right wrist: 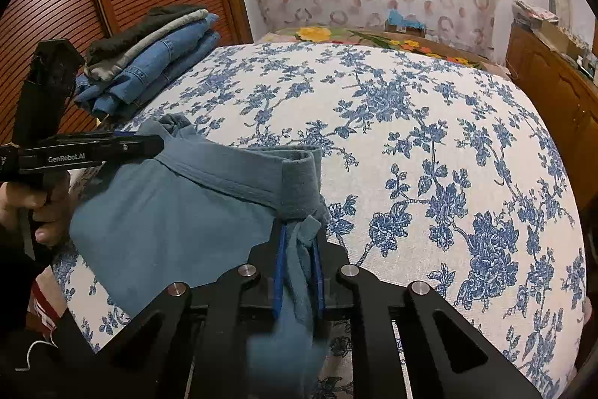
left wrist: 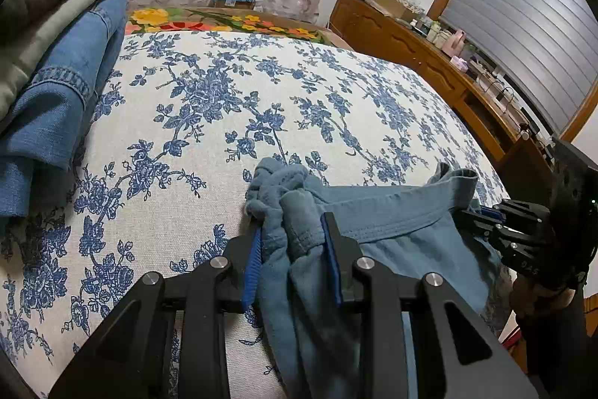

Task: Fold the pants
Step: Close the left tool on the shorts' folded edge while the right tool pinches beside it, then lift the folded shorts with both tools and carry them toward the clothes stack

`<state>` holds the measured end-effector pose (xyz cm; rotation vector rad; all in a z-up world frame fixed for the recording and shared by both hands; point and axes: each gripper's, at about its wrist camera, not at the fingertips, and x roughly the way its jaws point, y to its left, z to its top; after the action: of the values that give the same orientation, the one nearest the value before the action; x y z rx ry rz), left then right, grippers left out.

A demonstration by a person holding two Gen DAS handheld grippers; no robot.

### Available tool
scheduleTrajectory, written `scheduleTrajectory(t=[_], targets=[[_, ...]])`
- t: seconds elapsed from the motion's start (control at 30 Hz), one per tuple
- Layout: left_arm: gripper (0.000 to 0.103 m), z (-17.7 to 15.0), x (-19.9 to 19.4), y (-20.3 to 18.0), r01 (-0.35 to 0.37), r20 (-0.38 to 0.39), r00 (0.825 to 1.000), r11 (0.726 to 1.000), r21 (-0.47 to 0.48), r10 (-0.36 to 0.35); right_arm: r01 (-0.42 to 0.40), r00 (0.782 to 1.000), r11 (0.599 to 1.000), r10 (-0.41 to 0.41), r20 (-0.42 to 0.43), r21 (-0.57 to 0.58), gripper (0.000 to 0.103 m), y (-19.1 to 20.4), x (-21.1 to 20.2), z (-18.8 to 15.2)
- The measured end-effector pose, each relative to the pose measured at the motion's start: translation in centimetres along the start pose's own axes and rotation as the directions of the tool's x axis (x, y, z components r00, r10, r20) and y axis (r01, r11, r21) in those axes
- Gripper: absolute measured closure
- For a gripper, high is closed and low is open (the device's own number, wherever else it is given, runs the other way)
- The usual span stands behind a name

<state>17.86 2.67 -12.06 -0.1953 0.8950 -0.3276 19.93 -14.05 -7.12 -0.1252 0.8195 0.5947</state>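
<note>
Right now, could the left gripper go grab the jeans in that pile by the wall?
Probably not yet. The left gripper is clamped on the teal pants, so it is busy. The way over the flowery bedspread to the jeans looks free once it lets go.

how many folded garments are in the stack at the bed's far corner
4 by visible layers in the stack: a dark one on top, a grey one under it, then two denim pieces. More may be hidden.
</note>
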Motion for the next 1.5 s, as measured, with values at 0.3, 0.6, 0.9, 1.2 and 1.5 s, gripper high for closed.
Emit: scheduleTrajectory(t=[0.3, 0.6, 0.9, 1.2, 1.5], targets=[[0.088, -0.2, -3.5, -1.8, 0.035, 0.122, 0.992, 0.999, 0.038, -0.039, -0.013, 0.994, 1.000, 0.014, 0.107, -0.011, 0.093, 0.8, -3.4, -0.1], [0.089, 0.7, -8.9, -4.8, 0.052, 0.253, 0.964, 0.993, 0.105, -0.077, 0.005, 0.977, 0.999, 0.002, 0.215, -0.032, 0.094, 1.9, -7.7, -0.1], [0.089, 1.7, -12.2, -6.6, 0.037, 0.338, 0.937, 0.988, 0.153, -0.087, 0.016, 0.955, 0.998, 0.001, 0.297, -0.055, 0.094, 2.5, -11.4, 0.7], [0.089, 2.0, -14.9, -6.9, 0.000, 0.386, 0.919, 0.981, 0.192, -0.076, 0.031, 0.940, 0.993, 0.009, 0.341, -0.112, 0.094, 3.9, -14.0, 1.5], [0.089, 2.3, -15.1, -5.3, -0.024, 0.404, 0.913, 0.985, 0.171, -0.048, 0.031, 0.938, 0.983, 0.033, 0.344, -0.180, 0.094, 4.1, -12.1, 3.0]])
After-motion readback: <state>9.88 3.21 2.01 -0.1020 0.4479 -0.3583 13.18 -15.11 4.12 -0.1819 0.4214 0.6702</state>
